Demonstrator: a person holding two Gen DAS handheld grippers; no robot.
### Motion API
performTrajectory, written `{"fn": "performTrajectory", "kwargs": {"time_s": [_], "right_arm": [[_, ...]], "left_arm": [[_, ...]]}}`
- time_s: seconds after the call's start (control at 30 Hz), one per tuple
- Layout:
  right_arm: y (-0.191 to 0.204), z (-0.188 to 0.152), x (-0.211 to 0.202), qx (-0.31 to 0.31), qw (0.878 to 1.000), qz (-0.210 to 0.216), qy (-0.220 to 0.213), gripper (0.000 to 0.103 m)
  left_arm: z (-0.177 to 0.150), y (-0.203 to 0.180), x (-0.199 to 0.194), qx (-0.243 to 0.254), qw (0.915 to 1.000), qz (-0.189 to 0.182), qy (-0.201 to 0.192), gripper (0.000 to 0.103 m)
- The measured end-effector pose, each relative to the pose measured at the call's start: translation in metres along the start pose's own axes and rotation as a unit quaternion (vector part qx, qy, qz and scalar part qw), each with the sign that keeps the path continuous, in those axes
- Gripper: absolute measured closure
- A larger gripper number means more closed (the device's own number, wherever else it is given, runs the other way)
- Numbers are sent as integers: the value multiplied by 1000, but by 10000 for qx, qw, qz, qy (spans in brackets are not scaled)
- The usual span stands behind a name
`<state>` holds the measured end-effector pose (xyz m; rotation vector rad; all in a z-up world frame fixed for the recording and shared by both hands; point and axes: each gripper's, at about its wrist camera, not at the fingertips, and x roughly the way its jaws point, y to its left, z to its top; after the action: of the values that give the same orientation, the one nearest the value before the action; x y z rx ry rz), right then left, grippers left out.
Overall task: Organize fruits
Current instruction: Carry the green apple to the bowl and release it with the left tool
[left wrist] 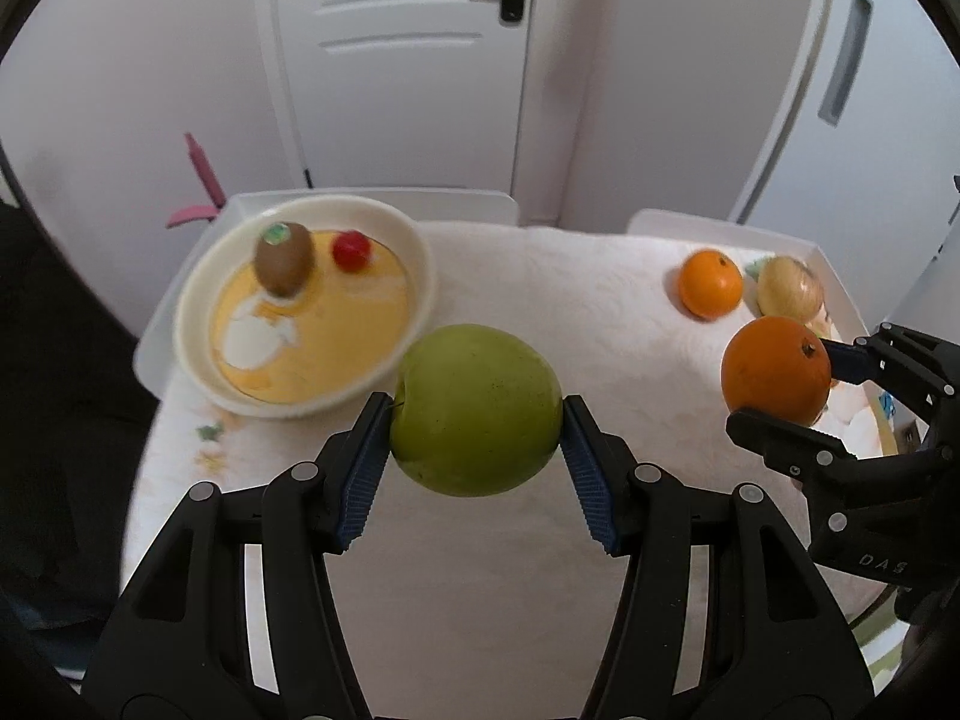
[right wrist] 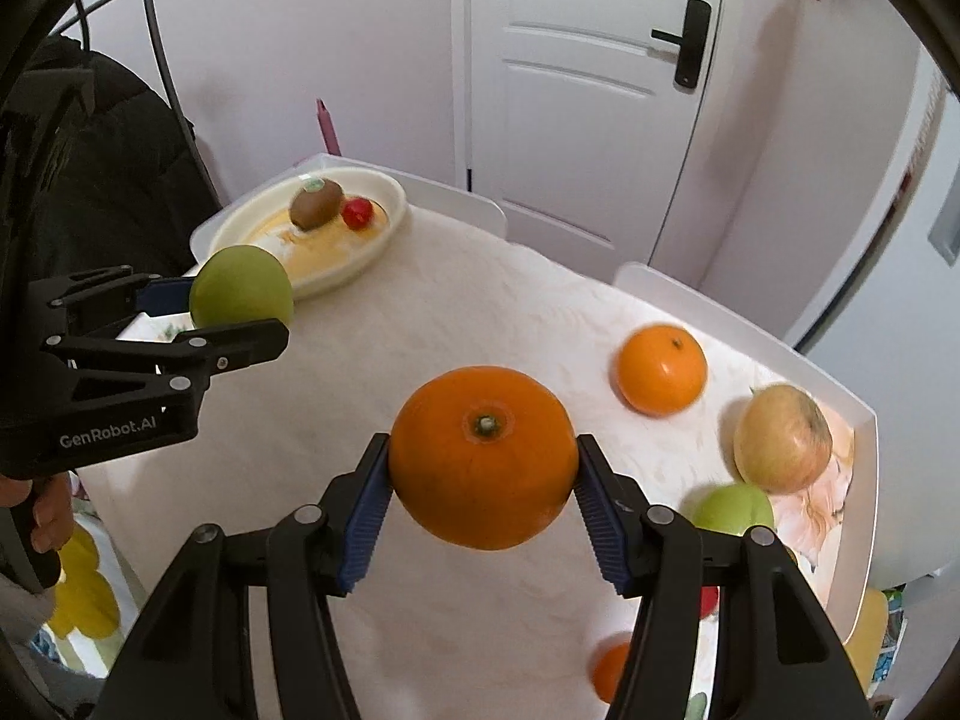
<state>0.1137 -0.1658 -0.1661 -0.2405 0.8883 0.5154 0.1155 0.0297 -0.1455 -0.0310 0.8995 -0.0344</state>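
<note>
Fruit in both grippers, both held clear above the white cloth-covered table (left wrist: 510,570)

Left gripper (left wrist: 477,414) — blue pads (left wrist: 363,468) clamped on either side of a green apple (left wrist: 477,411), stem dimple turned toward the left pad. Apple hangs in the air just near-right of the cream bowl (left wrist: 192,300), which stands at the table's far left corner. Bowl holds a brown kiwi (left wrist: 285,261) with a small sticker on top and, just right of it, a small red fruit (left wrist: 351,249); the two look apart, though motion blur softens the edges.

Right gripper (right wrist: 483,459) — pads closed on a large orange (right wrist: 483,456), stem end facing up toward the camera. It sits over the middle of the table, seen in the left view at the right edge (left wrist: 777,369).

On the table at far right: a second orange (right wrist: 663,369), loose on the cloth; near-right of it a yellow-pink apple (right wrist: 783,438), and just nearer still another green fruit (right wrist: 732,510), partly hidden behind the right finger. One more orange fruit (right wrist: 609,669) shows low between the gripper's arms, mostly hidden.

A hand (right wrist: 51,516) grips the left gripper's handle at the left edge of the right view. White door (right wrist: 588,90) behind the table
</note>
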Motion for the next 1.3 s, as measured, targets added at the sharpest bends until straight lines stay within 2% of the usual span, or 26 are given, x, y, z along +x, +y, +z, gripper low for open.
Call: {"fn": "performTrajectory", "kwargs": {"time_s": [0.37, 0.8, 1.03, 1.3], "right_arm": [[46, 52, 7, 219, 9996, 128, -106, 48], [92, 98, 49, 488, 9988, 93, -53, 48], [104, 111, 71, 655, 9978, -6, 41, 48], [109, 116, 92, 788, 9966, -165, 154, 48]], "left_arm": [[23, 66, -9, 72, 9999, 70, -128, 42], [45, 140, 25, 242, 9997, 58, -83, 42], [53, 160, 56, 439, 9990, 86, 24, 42], [55, 165, 94, 743, 9970, 192, 91, 42]]}}
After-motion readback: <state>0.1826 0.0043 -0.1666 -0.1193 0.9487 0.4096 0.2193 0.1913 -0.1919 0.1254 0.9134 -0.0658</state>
